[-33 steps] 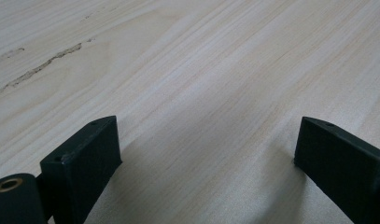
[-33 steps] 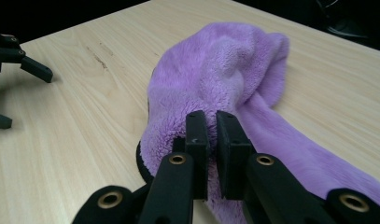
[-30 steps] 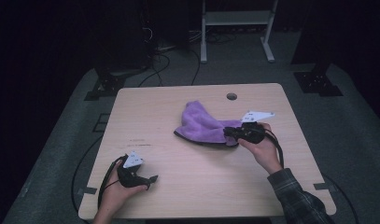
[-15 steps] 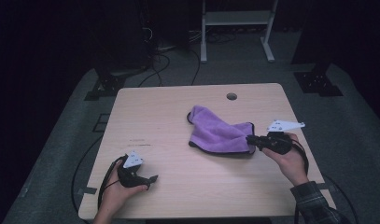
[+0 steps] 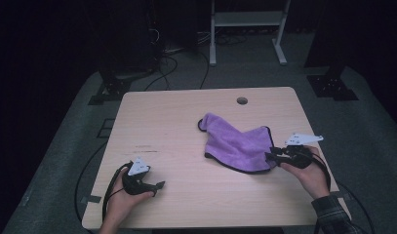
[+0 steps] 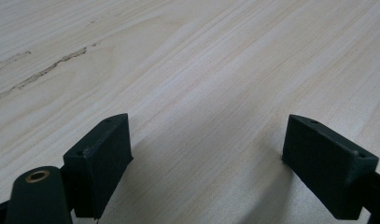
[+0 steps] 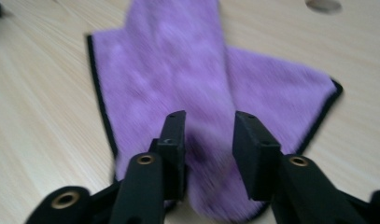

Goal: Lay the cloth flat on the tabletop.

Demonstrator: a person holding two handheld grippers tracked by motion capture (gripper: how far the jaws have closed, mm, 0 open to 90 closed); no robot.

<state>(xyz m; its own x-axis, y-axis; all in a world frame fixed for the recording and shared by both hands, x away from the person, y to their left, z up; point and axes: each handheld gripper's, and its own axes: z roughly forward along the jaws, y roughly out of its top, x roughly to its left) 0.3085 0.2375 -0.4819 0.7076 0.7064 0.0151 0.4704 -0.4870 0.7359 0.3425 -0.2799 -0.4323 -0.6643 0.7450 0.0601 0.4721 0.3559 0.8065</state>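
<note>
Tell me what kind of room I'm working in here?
Probably a lab or recording studio: a bare wooden table with a cable hole, dark surroundings, cables across grey floor, and a white metal stand behind.

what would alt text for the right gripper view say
A purple cloth with a dark edge lies rumpled on a light wooden table, one fold of it running between the two black jaws of the right gripper. A round hole in the table shows at the top right.

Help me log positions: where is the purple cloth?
High view: purple cloth lies right of table centre, below the round hole, at the right gripper.
</note>
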